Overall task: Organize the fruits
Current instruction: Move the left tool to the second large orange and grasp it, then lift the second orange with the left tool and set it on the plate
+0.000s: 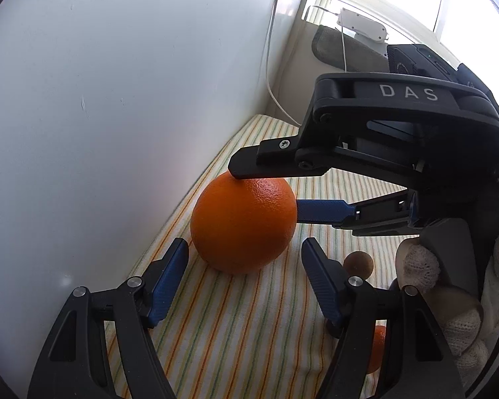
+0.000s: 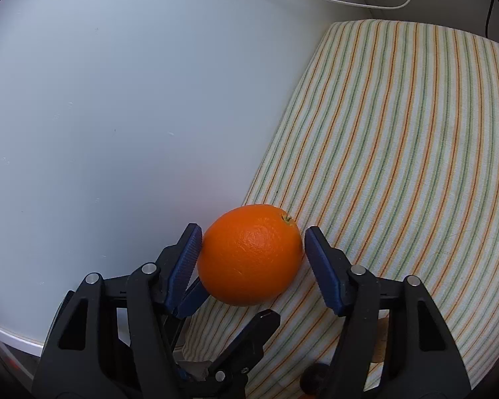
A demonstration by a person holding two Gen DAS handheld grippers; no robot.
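Note:
A large orange (image 1: 243, 222) (image 2: 249, 259) rests on a striped cloth (image 1: 249, 332) (image 2: 399, 166), close to a white wall. My right gripper (image 2: 252, 252) (image 1: 276, 193) has the orange between its blue pads. The left pad (image 2: 189, 252) touches the peel, while the other pad stands a sliver off it. In the left wrist view one right finger (image 1: 249, 169) lies over the top of the orange. My left gripper (image 1: 246, 266) (image 2: 228, 309) is open, its tips flanking the near side of the orange without touching.
A white wall panel (image 1: 99, 116) runs tight along the cloth's left edge. A small brown round fruit (image 1: 358, 264) and a smaller orange fruit (image 1: 377, 349) lie to the right, near a gloved hand (image 1: 415, 269). A white cable (image 1: 272, 66) hangs at the back.

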